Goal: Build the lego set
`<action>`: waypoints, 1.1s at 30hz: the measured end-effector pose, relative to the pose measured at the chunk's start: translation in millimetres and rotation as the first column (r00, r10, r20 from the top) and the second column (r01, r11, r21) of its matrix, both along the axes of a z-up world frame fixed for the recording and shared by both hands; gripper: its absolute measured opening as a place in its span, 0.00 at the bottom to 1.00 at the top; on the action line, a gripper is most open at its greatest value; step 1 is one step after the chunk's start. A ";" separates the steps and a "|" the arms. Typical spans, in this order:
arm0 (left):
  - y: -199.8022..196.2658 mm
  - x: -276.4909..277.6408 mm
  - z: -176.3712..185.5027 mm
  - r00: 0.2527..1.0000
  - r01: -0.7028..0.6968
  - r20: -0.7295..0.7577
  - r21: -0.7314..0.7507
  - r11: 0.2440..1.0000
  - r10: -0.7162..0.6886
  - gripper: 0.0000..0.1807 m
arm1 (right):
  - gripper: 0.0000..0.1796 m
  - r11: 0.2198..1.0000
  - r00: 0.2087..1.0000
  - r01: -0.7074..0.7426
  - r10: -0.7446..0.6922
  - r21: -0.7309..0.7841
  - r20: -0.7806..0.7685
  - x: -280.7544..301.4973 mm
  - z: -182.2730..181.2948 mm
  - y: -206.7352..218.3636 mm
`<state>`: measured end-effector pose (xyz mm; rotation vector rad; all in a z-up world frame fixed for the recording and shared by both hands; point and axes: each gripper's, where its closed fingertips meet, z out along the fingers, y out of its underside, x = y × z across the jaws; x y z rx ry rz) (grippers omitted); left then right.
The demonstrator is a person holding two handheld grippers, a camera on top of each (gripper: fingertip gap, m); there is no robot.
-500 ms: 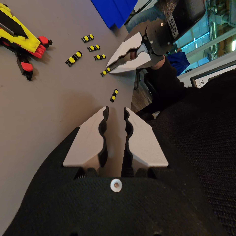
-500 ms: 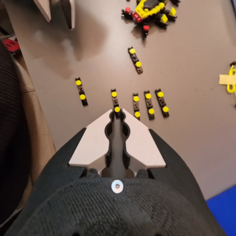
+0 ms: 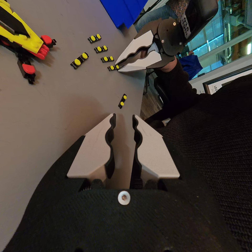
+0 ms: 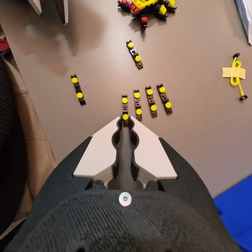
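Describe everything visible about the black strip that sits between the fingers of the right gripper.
The black strip is a narrow hinged plastic piece with two round yellow studs on top. It lies flat on the grey table, leftmost in a row of four similar strips. Its near end sits between the right gripper fingertips, which are nearly closed around it.
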<state>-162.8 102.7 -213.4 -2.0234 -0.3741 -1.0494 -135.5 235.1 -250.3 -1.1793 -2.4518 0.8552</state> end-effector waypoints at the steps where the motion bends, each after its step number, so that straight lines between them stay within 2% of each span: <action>1: 0.0 -0.1 -0.2 1.000 0.000 0.001 -0.001 1.000 0.000 0.13 | 0.04 1.000 1.000 -0.006 0.006 -0.003 0.002 0.3 -0.1 -1.6; 14: -0.2 0.4 -0.3 1.000 0.003 0.002 -0.001 1.000 -0.003 0.13 | 0.03 0.999 0.999 -0.044 0.044 -0.009 -0.008 0.4 0.0 -9.6; 18: -0.2 0.4 -0.5 1.000 0.004 0.002 -0.002 1.000 -0.004 0.13 | 0.06 0.999 0.998 -0.050 0.050 0.008 -0.036 -1.4 3.9 -11.1; 22: 0.0 0.1 -1.1 1.000 0.004 0.003 -0.004 1.000 -0.004 0.13 | 0.09 0.995 0.991 -0.096 0.092 -0.039 -0.095 -4.9 18.9 -30.2; 27: 0.5 0.1 -2.1 1.000 0.004 0.001 -0.007 1.000 -0.004 0.13 | 0.10 0.978 0.976 -0.205 0.201 -0.042 -0.084 1.5 15.0 -62.8; 33: 0.5 -0.5 -2.1 1.000 0.001 -0.002 -0.007 1.000 -0.001 0.13 | 0.10 0.980 0.977 -0.194 0.190 -0.033 -0.096 0.1 16.0 -59.6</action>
